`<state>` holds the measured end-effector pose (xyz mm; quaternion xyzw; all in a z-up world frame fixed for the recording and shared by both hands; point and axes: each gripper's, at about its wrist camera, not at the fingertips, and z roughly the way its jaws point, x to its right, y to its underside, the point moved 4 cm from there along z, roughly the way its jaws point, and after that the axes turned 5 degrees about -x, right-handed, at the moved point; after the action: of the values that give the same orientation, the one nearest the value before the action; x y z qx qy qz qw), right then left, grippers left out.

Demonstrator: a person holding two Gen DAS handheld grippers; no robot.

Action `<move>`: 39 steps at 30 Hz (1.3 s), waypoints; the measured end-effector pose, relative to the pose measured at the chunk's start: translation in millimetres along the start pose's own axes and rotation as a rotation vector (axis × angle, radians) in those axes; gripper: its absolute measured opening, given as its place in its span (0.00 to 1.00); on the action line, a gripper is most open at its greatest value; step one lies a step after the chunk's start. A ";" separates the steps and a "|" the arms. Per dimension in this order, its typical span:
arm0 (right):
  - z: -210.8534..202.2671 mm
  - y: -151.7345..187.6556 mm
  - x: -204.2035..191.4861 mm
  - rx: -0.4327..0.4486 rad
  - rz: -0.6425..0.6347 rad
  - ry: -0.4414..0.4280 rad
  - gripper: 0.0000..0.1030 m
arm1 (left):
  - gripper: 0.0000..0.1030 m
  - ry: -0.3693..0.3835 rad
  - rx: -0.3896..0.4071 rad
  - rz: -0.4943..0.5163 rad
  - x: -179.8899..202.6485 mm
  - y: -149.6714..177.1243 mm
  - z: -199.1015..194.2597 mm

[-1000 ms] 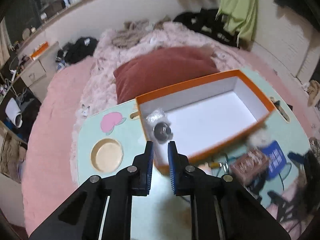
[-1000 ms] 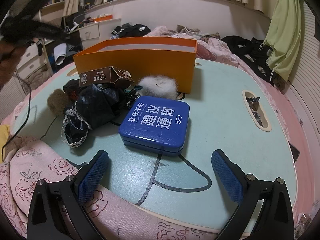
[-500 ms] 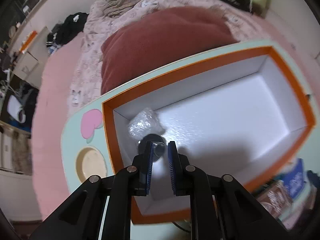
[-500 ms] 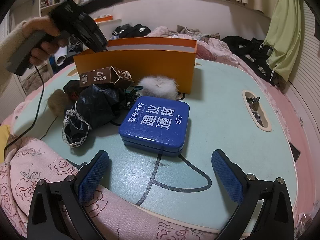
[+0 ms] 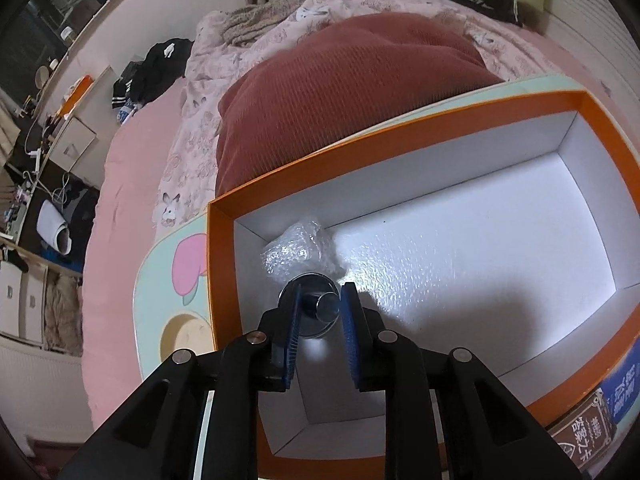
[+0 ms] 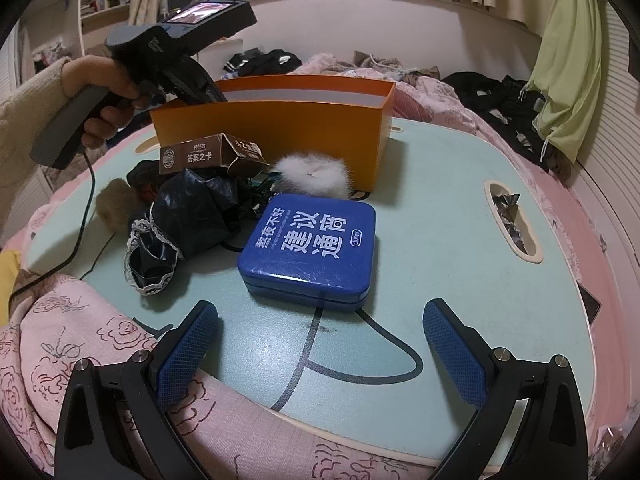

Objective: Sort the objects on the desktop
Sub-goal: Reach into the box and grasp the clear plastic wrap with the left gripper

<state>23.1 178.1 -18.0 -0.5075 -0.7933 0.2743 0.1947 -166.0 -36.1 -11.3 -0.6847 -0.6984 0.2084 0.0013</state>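
Between the blue pads of the left gripper (image 5: 320, 312), which were nearly together and clamped on it, a small metal knob-like piece (image 5: 316, 306) hung low over the near-left corner of the orange box (image 5: 400, 148), beside a wad of bubble wrap (image 5: 300, 248). Judging by this, the drop-off was in hand; next the pads needed to part. The right gripper (image 6: 320, 356) waited with pads wide apart and holding nothing, near the table's front edge before the blue tin (image 6: 310, 248). What exactly the metal piece was stayed unclear, half hidden by the pads.
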 end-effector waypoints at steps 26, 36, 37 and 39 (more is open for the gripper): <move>-0.8 1.8 1.0 0.002 0.003 0.002 1.00 | 0.19 0.140 -0.086 -0.035 -16.9 2.4 -26.5; -0.1 2.4 1.3 0.002 0.002 0.002 1.00 | 0.24 -0.003 -0.251 0.068 -6.2 -8.3 8.3; -0.1 1.9 1.0 0.002 0.003 0.002 1.00 | 0.24 -0.004 -0.260 0.060 -5.7 -8.6 10.2; -0.1 2.5 1.2 0.002 0.003 0.002 1.00 | 0.24 0.006 -0.274 0.054 -6.3 -8.9 11.6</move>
<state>24.5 180.0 -19.5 -0.5086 -0.7921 0.2750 0.1957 -177.4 -45.3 -17.5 -0.6975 -0.7017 0.1091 -0.0959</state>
